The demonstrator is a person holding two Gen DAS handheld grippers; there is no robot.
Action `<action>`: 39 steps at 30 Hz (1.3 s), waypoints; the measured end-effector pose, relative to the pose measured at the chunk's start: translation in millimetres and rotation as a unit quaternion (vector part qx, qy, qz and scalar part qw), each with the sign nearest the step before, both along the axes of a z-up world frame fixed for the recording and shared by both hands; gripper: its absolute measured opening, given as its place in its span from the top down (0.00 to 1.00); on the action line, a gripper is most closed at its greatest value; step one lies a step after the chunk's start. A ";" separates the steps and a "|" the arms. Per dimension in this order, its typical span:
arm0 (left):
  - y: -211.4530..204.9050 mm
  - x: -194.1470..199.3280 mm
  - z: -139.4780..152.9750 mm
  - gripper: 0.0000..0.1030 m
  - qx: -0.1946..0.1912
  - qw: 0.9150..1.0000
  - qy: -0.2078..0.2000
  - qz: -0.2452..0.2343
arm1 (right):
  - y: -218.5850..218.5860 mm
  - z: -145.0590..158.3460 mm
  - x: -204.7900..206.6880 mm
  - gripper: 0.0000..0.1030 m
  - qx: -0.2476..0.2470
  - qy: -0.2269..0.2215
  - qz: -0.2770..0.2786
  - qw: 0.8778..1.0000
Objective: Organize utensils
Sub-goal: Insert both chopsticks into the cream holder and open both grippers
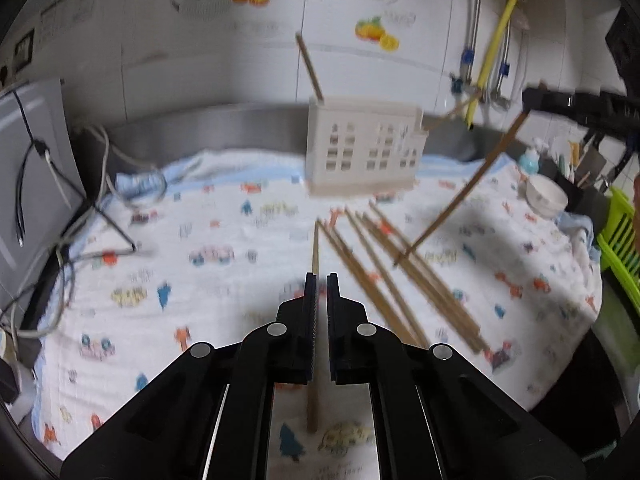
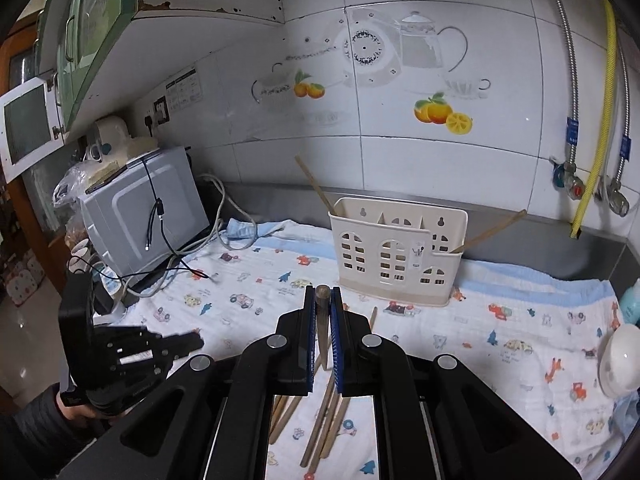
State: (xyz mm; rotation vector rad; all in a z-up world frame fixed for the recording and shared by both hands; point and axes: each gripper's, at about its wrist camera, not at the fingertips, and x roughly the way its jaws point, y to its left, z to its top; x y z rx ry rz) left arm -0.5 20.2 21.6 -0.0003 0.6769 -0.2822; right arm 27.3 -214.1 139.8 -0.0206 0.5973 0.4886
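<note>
Right wrist view: right tongs [image 2: 322,298] grip a chopstick [image 2: 322,320] upright.

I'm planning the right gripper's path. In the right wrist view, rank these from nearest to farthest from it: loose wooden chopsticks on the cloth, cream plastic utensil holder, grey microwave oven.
1. Loose wooden chopsticks: directly below the right gripper, on the printed cloth.
2. Cream plastic utensil holder: ahead, slightly right.
3. Grey microwave oven: far left, by the wall.
</note>
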 end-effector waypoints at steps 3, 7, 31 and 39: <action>0.0 -4.1 -22.8 0.92 0.006 0.999 0.037 -0.003 | 1.6 0.5 1.9 0.93 -0.001 -0.001 0.002 1.000; 0.8 -10.8 -51.5 0.70 0.011 0.998 0.069 0.006 | 3.5 5.5 3.3 0.93 -0.003 -0.008 0.005 1.000; 2.9 -17.6 7.2 0.94 0.000 0.999 -0.037 0.008 | -5.2 55.1 5.7 0.93 -0.012 -0.062 -0.006 0.998; -3.4 18.7 56.8 0.94 -0.007 0.996 -0.084 -0.021 | -20.1 90.1 33.6 0.93 -0.010 -0.072 -0.022 0.997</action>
